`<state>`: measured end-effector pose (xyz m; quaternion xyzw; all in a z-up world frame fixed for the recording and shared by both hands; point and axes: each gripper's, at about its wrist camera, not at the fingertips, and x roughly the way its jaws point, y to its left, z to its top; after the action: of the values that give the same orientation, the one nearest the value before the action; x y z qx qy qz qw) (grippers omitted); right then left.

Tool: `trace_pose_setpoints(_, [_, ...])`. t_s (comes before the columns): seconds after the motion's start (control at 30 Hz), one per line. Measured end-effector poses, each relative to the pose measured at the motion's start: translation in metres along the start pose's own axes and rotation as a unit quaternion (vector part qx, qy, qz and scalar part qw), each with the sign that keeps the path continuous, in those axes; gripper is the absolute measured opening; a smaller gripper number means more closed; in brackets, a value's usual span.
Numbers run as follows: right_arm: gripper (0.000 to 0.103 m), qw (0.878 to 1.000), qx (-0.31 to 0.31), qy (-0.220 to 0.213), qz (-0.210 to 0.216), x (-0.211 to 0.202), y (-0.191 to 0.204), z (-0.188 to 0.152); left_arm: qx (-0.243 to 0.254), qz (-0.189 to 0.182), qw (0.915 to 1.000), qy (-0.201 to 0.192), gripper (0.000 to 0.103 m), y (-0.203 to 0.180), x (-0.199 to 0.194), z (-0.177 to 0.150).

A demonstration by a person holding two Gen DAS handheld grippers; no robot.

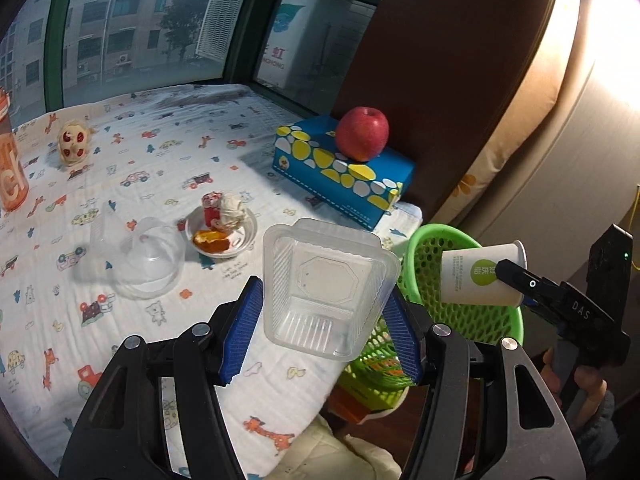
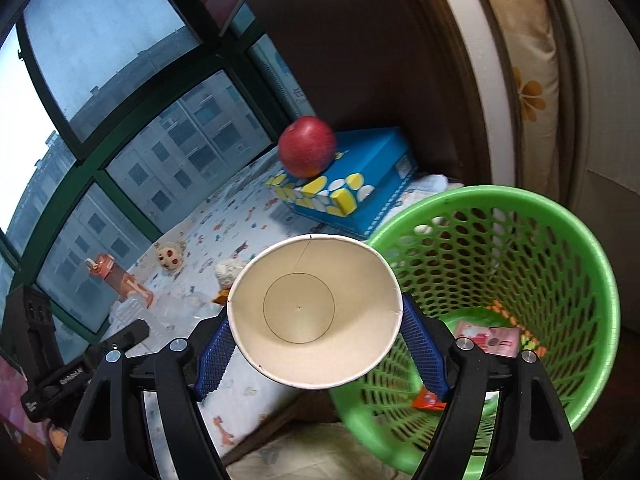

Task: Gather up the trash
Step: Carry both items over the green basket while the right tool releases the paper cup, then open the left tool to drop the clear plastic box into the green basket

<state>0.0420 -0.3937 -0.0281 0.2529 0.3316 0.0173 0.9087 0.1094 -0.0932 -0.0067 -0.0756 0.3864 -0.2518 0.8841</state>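
My left gripper is shut on a clear plastic food tub, held over the table's right edge beside the green mesh basket. In the left wrist view my right gripper holds a white paper cup with a green dot, lying sideways above the basket. The right wrist view shows the right gripper shut on that paper cup, its open mouth facing the camera, just left of the basket. Wrappers lie in the basket's bottom.
A small plate with scraps and a clear plastic dome lid lie on the patterned cloth. A red apple sits on a blue tissue box. An orange bottle and a small toy stand further left.
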Motion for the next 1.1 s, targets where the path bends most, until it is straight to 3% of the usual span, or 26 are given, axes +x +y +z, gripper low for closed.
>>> trace_pose_setpoints(0.23, [0.074, 0.998, 0.009, -0.004, -0.067, -0.015, -0.049, -0.004, 0.024, -0.016, 0.9995, 0.012, 0.059, -0.031, 0.015, 0.006])
trace_pose_setpoints(0.47, [0.076, 0.993, 0.009, -0.011, -0.114, -0.015, -0.075, 0.001, 0.046, -0.027, 0.9983, 0.023, 0.059, -0.058, 0.027, 0.01])
trace_pose_setpoints(0.6, [0.086, 0.993, 0.014, -0.021, -0.119, -0.019, -0.084, 0.003, 0.056, -0.034, 0.9975, 0.028, 0.059, -0.074, 0.034, 0.012])
trace_pose_setpoints(1.1, [0.086, 0.993, 0.031, -0.052, -0.107, -0.053, -0.093, -0.003, 0.099, -0.077, 0.9899, 0.066, 0.059, -0.137, 0.071, 0.005])
